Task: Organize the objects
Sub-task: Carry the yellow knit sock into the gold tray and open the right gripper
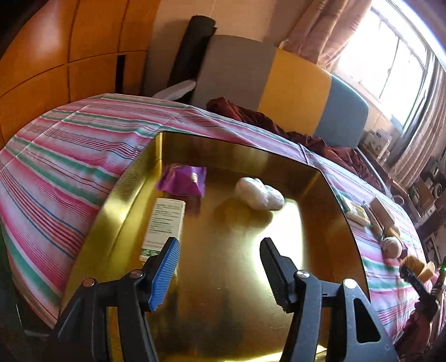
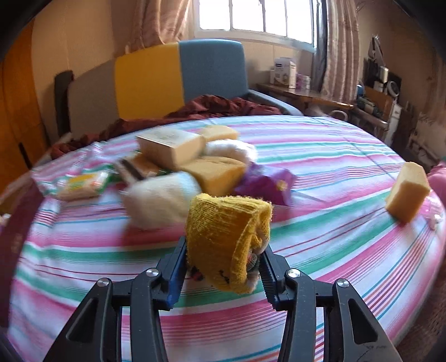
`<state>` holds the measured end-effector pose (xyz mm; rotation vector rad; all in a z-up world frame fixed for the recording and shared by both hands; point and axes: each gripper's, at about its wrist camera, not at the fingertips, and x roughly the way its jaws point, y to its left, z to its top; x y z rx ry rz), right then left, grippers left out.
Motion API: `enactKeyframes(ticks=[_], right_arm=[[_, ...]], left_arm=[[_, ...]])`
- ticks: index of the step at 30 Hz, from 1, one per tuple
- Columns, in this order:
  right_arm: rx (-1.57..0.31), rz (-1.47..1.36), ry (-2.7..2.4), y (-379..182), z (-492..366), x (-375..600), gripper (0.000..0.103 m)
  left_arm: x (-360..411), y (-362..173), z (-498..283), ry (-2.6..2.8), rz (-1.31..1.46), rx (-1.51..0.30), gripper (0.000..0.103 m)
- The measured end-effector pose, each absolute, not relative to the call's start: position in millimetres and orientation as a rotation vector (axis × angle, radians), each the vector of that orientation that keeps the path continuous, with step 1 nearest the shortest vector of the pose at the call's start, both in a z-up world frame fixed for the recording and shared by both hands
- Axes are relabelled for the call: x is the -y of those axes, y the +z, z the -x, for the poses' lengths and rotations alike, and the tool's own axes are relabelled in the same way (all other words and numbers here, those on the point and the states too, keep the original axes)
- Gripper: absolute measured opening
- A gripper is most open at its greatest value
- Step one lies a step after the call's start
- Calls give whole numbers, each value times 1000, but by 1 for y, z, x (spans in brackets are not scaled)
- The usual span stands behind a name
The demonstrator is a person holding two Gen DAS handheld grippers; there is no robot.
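Right gripper (image 2: 223, 267) clamping yellow sock (image 2: 231, 234) between fingers — left gripper (image 1: 220, 273) wide, empty

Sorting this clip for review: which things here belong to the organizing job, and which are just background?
Job: gold tray, purple packet, white box, white bundle, yellow sock in right gripper, sponge.
Background: maroon blanket, headboard, window.

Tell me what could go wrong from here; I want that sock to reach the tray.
The right claw pinches the yellow sock near one end, so the loose bulk may sag and slip out. Inside the tray, the pouch, box and white bundle crowd the far left; a careless drop could land on them.
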<state>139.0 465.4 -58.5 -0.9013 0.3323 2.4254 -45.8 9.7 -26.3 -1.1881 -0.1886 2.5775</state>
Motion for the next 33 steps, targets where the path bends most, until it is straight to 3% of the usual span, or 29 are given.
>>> enactKeyframes(ticks=[9,17,25,29,33], right_arm=[[-356,930,2730,-17,-101,-378,48],[-244,1062,3049,20,-47,-265,48],[-195,1544,3026,-5,28,-175,48],[-231,1652,2995,-18,54,-152,48],[-246,1706,2968,-26,77,-133,55]], left_arm=[[3,-20,46,2625,1196,240,61],[35,-5,55,2703,1162,345,61],[49,-3,63,2721,1206,389,61],[55,-1,64,2728,1200,417,61],[58,-2,65,2722,1206,445,61]])
